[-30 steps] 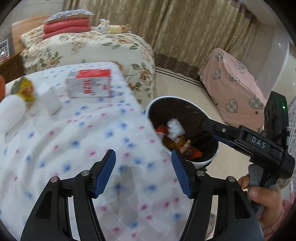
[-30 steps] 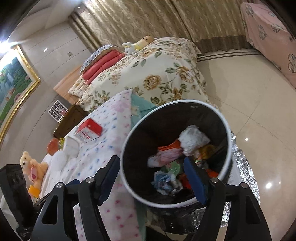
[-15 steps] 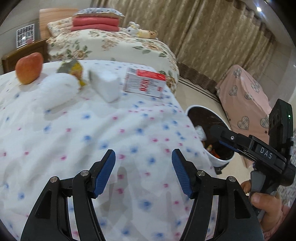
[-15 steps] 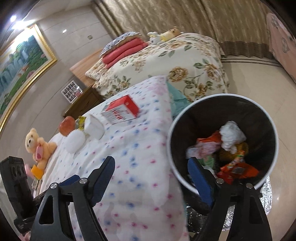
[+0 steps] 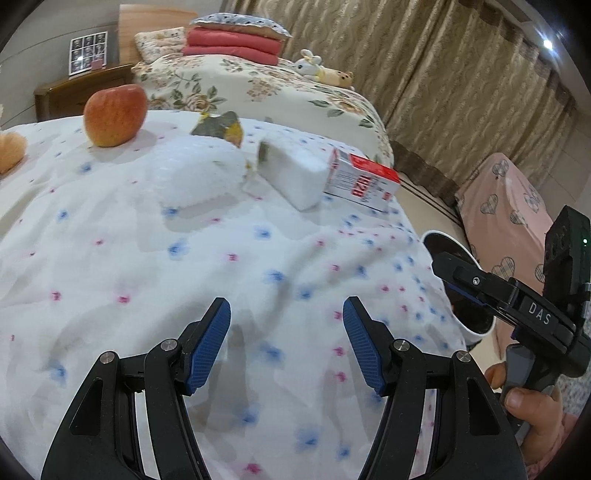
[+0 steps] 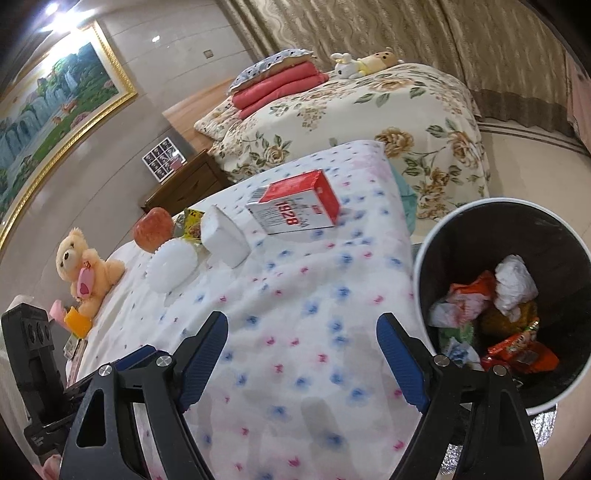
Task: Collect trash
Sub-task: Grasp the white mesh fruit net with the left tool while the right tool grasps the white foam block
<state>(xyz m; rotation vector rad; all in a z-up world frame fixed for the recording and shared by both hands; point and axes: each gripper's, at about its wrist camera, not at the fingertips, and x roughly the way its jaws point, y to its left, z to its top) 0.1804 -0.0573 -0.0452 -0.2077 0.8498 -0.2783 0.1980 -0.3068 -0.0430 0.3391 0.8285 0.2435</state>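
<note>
Red-and-white carton [image 6: 295, 208] lying flat, far on spotted cover [image 6: 295, 332] — white block [image 6: 225, 236] just left, crumpled wrapper [image 6: 190, 225] behind. Bin [image 6: 436, 236] right — wrappers inside.

Soft indoor light fills my room; ceiling lamps [image 6: 51, 9] glare at the corner; my tongs cast faint shadows on the bedspread [image 5: 110, 266]; fisheye bends the edges; nearer objects blur slightly.

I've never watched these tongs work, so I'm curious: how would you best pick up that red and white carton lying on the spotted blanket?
Grip the red and white carton across its thin depth, coming from above. It lies flat, broad printed face up, probably too wide for the jaws. Its side nearest the bin is clear; the white foam block crowds the other.
</note>
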